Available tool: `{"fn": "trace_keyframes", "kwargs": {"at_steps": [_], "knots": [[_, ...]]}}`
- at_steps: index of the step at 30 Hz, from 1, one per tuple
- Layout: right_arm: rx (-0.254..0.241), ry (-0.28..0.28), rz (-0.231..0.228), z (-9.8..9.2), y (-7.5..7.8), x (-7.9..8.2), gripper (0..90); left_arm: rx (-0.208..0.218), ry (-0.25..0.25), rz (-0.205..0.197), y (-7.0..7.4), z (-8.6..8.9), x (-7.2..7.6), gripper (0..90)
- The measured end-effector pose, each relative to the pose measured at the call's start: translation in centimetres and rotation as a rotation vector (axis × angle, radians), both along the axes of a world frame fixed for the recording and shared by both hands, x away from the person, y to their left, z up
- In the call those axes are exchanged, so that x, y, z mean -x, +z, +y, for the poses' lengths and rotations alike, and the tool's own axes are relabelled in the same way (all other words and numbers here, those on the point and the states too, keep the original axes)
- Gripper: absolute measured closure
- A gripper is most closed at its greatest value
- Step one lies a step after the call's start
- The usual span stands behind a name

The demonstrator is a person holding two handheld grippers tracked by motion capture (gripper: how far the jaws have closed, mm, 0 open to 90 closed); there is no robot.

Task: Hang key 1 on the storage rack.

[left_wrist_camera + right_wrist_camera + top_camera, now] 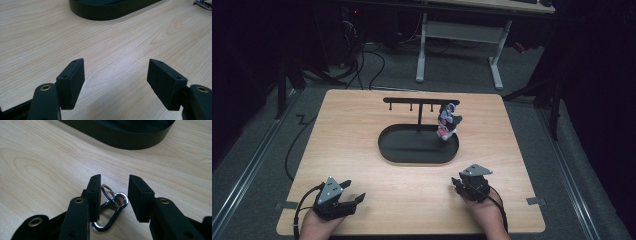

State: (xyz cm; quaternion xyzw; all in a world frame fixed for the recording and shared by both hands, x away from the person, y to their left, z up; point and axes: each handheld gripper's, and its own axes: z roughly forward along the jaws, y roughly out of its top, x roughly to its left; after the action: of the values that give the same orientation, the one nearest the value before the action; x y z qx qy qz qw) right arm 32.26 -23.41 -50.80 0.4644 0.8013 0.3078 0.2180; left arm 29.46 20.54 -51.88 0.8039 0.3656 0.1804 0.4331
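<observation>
The right gripper (113, 195) hangs low over the pale wooden table (362, 130) with its 2 black fingers (95, 195) part-way apart, and the shiny silver metal carabiner clip with its split ring (111, 207) lies flat on the wood between them. It sits closer to the left-hand finger and seems not to be pressed by either pad. To take it well, I would centre the ring between the pads, come down until the tips nearly touch the wood, then close slowly; thin metal lying flat can easily skid out from under a pad.

The left gripper (115, 75) has its fingers (72, 80) wide apart over bare wood, holding nothing.

The right gripper view alone reveals the clip, which the hand covers in the high view. The high view shows the black oval tray with its T-shaped hook stand (397, 145) beyond both grippers' fingertips, and a small colourful figure charm (448, 122) at the stand's right end, probably where the clip belongs.
</observation>
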Motion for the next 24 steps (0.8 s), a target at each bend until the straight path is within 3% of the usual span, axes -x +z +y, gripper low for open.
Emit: {"fn": "trace_keyframes", "kwargs": {"at_steps": [9, 15, 24], "knots": [[-0.019, -0.039, -0.008, -1.6, 0.4, -0.6, 67.9, -0.003, -0.005, 0.001, -0.1, -0.2, 0.0, 31.0], [-0.052, -0.015, 0.024, -1.8, 0.2, -0.1, 70.3, -0.002, -0.025, 0.001, -0.1, -0.7, -0.4, 31.0], [-0.02, 0.026, 0.067, -1.4, -0.1, 0.2, 75.9, -0.01, -0.048, 0.002, -0.1, -1.7, -0.8, 31.0]]}}
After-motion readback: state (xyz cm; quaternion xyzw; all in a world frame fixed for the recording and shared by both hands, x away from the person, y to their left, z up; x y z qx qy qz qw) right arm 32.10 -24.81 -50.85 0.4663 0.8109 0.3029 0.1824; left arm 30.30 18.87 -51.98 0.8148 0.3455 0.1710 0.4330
